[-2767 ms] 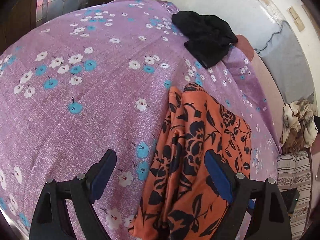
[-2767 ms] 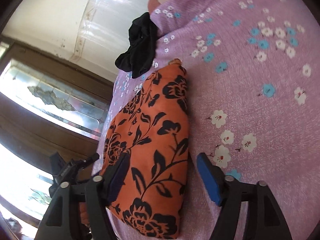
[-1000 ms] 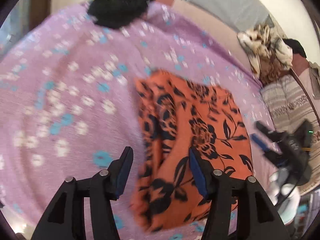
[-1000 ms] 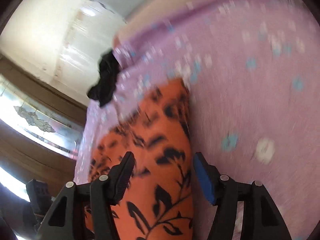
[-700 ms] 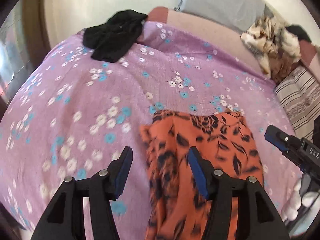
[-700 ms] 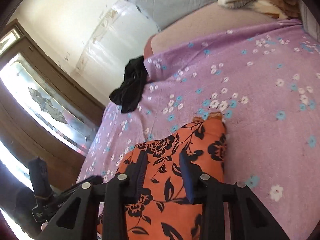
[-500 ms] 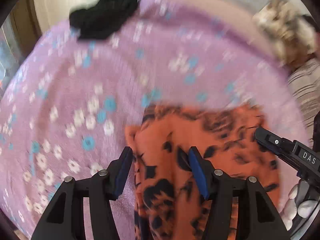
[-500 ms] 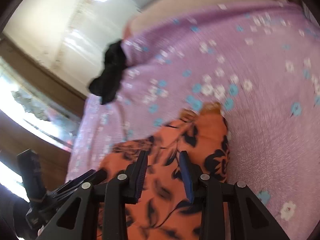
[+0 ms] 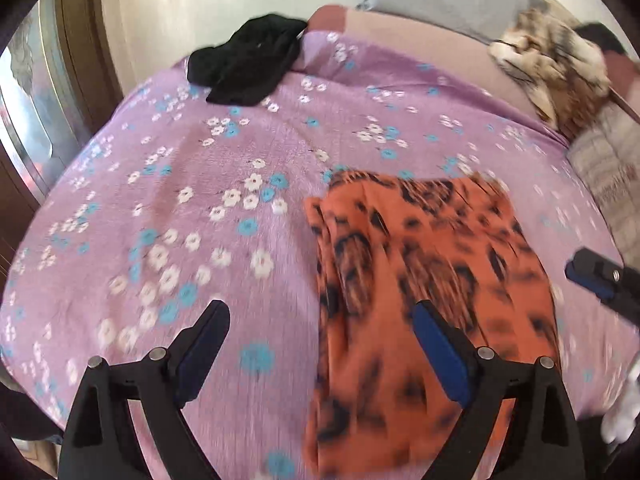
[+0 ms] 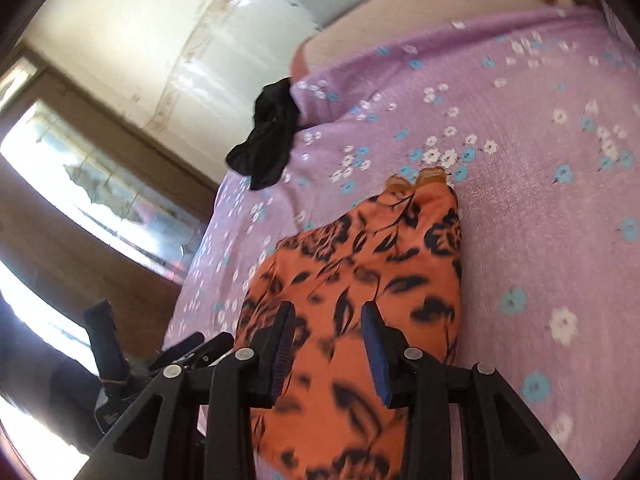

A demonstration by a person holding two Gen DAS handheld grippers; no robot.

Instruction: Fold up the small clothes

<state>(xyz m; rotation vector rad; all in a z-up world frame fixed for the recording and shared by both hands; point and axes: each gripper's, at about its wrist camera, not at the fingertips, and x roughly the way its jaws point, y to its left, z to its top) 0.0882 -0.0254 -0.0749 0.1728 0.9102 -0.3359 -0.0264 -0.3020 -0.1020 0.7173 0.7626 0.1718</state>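
An orange garment with a black floral print (image 9: 424, 280) lies folded on the purple flowered bedsheet (image 9: 180, 200). My left gripper (image 9: 320, 344) is open and empty, hovering over the garment's left edge. My right gripper (image 10: 328, 344) hovers above the same garment (image 10: 360, 264) with its jaws partly closed and nothing between them. Its tip shows in the left wrist view (image 9: 596, 280) at the garment's right side.
A black garment (image 9: 248, 64) lies crumpled at the bed's far corner and also shows in the right wrist view (image 10: 268, 140). A patterned cloth (image 9: 552, 60) and a striped pillow (image 9: 608, 168) lie at the far right. A wall and a window (image 10: 100, 184) border the bed.
My left gripper's jaws have opened wider than half a second ago. My right gripper's jaws narrowed about a second ago and stay narrow. Both grippers have shifted slightly over the orange garment.
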